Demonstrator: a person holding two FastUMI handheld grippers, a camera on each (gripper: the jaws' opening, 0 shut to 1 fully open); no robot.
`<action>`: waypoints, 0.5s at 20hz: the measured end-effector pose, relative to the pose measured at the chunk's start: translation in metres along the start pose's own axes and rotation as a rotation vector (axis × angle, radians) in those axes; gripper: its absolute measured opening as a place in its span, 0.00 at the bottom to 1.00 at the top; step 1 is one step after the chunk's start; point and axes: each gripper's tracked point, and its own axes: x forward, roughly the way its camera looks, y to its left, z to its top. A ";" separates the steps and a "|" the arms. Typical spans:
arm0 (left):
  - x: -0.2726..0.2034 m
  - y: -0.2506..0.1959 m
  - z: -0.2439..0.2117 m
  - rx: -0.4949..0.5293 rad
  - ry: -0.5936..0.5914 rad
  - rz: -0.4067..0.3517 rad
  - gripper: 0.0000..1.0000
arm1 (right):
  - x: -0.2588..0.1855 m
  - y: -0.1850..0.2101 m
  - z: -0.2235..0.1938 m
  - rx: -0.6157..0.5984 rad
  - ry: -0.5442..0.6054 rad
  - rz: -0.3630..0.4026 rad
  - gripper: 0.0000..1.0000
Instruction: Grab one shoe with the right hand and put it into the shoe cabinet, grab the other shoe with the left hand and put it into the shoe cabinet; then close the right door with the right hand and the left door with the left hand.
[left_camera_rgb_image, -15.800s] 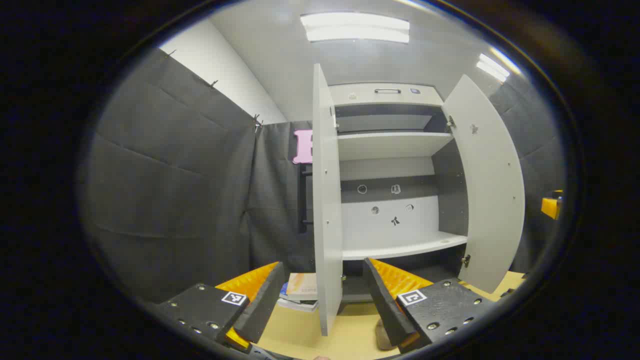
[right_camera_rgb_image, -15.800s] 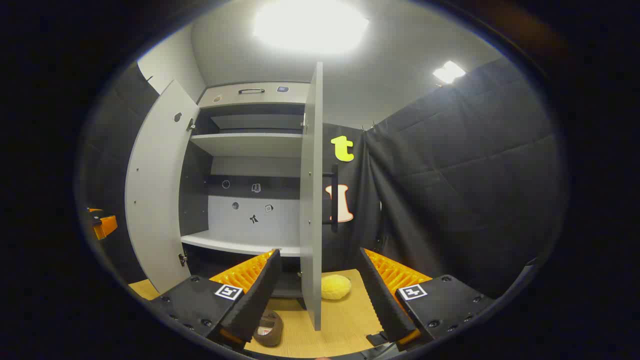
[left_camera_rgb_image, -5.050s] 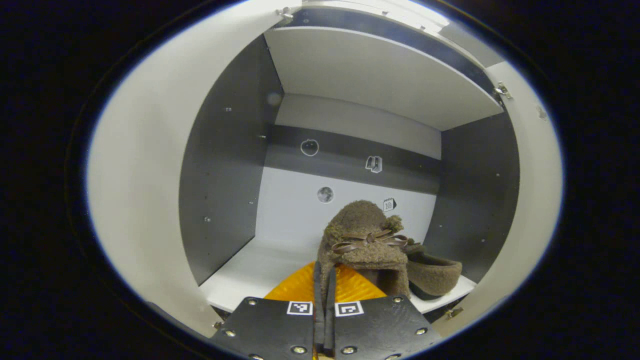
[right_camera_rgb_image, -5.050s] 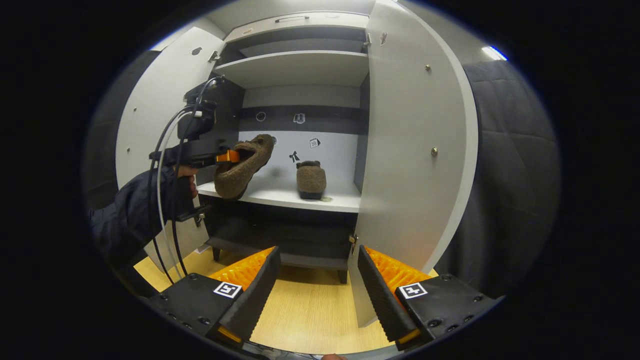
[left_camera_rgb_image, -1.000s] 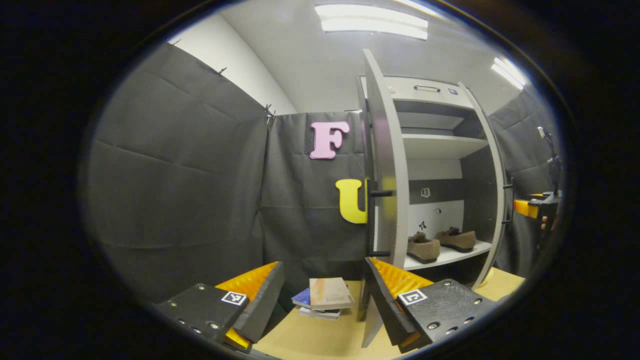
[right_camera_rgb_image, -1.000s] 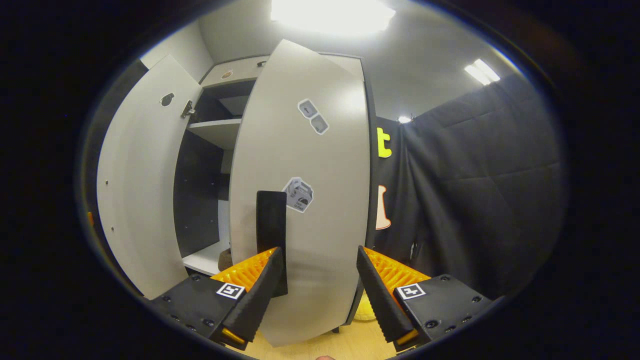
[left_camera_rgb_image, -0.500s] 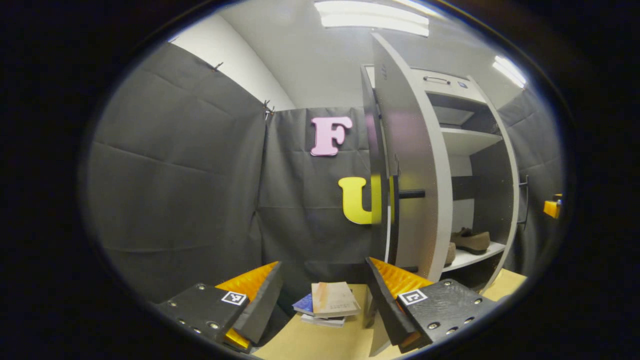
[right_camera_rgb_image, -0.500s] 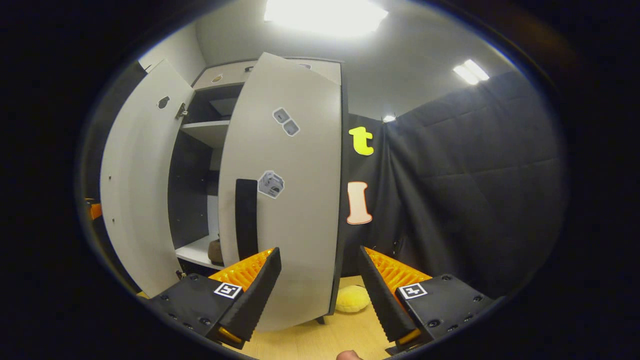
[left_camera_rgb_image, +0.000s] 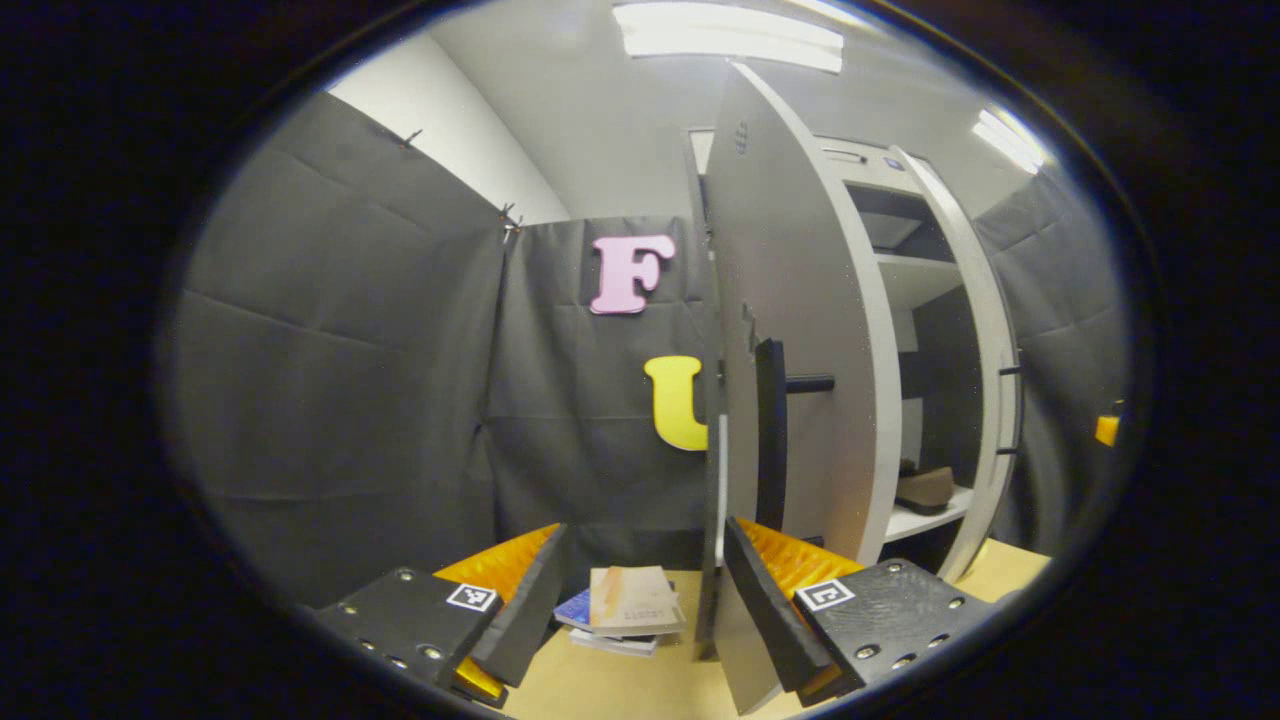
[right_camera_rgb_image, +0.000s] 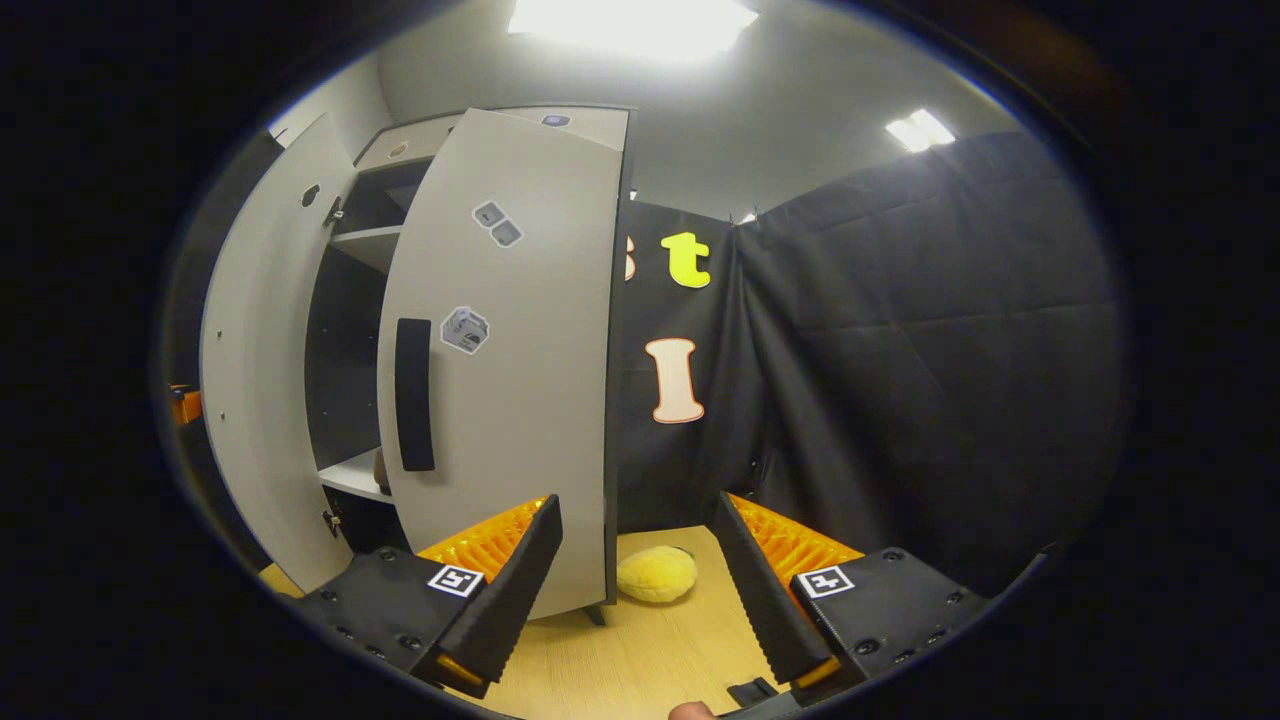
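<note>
Shoe cabinet (right_camera_rgb_image: 520, 130) stood ahead of us against the booth wall, and we saw its right door (right_camera_rgb_image: 510, 360) swung most of the way shut, its left door (left_camera_rgb_image: 800, 330) standing partly open. Through the gap one shoe (left_camera_rgb_image: 925, 487) sat on the lower shelf (left_camera_rgb_image: 920, 520). Our left gripper (left_camera_rgb_image: 640, 590) had its fingers spread wide, gripping nothing, near some stacked books (left_camera_rgb_image: 625, 605). Our right gripper (right_camera_rgb_image: 635, 570) was spread too, empty, above a yellow cushion (right_camera_rgb_image: 656, 575).
</note>
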 end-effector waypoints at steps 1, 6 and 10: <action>0.002 -0.020 0.001 -0.005 -0.007 -0.030 0.98 | 0.001 -0.004 -0.001 -0.004 0.001 0.000 0.98; 0.030 -0.116 0.004 -0.005 -0.052 -0.117 0.97 | -0.003 -0.035 -0.002 -0.026 0.003 -0.021 0.98; 0.062 -0.160 -0.001 -0.054 -0.035 -0.152 0.97 | -0.012 -0.064 -0.005 -0.017 0.005 -0.055 0.98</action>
